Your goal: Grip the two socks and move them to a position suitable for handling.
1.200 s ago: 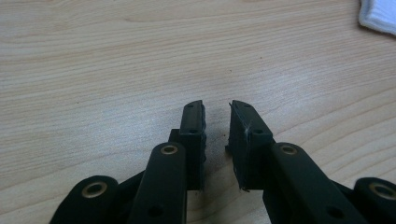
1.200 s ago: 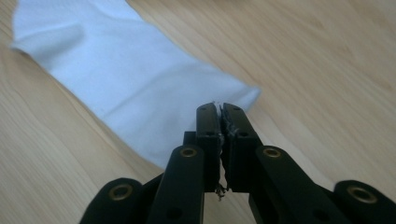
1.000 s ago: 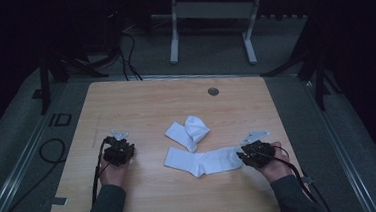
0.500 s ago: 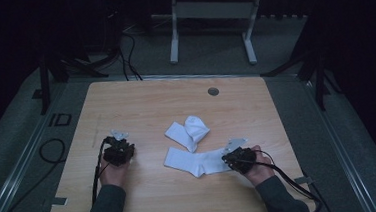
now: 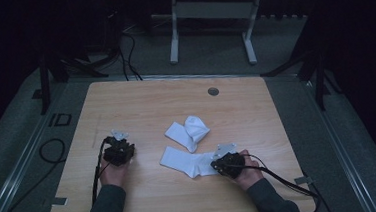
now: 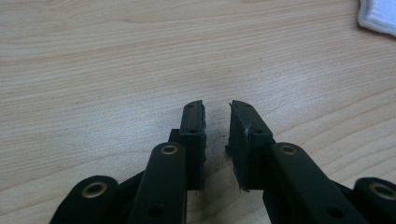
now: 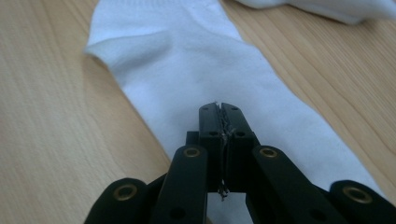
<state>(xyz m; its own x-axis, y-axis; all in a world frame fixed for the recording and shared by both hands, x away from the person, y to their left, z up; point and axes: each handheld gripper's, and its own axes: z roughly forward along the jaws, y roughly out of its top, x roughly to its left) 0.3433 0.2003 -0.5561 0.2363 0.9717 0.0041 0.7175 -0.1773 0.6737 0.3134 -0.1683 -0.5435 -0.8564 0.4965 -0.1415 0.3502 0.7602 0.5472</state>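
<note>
Flat sock [image 7: 196,70]: laid out on the table [image 5: 141,104] directly under and ahead of the right jaws — its near end is passed over by them.
Right gripper [image 7: 219,108]: jaws pressed together; whether any cloth is caught between them cannot be told.
Folded sock [image 5: 189,131]: lying just beyond the flat one, ahead of the right jaws.
Left gripper [image 6: 217,109]: jaws slightly parted, nothing between them — bare wood below, a white sock edge [image 6: 380,16] far ahead to one side.

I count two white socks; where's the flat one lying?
In the high view the flat sock lies near the table's front edge, just before the crumpled sock, its right end under the right tongs.
</note>
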